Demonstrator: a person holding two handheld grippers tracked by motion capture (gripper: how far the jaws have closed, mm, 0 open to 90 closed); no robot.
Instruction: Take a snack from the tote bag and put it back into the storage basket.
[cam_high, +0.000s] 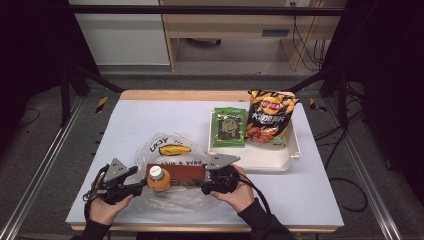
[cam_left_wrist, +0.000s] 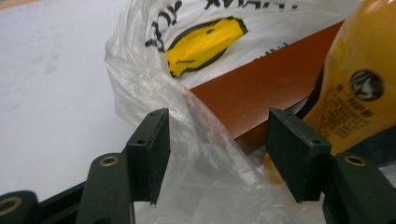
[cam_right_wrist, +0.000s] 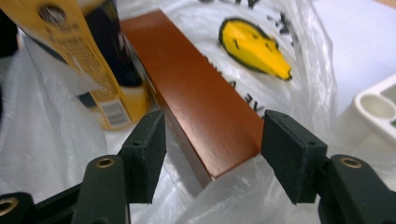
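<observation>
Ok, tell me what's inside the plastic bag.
The plastic bag holds a brown box and an orange bottle standing beside it. Anything beneath them is hidden.

Thin, crinkled, translucent plastic bag (cam_left_wrist: 201, 154), glossy where creased. Smooth satin reddish-brown box (cam_right_wrist: 196, 102), faint sheen on top face. Glossy orange bottle (cam_left_wrist: 359, 84) with printed label. Matt black jaws with brass-coloured rivets. Matt pale table top (cam_high: 310, 195). At 1 o'clock: smooth white tray (cam_high: 295, 150); shiny foil chip bag (cam_high: 270, 117).
</observation>
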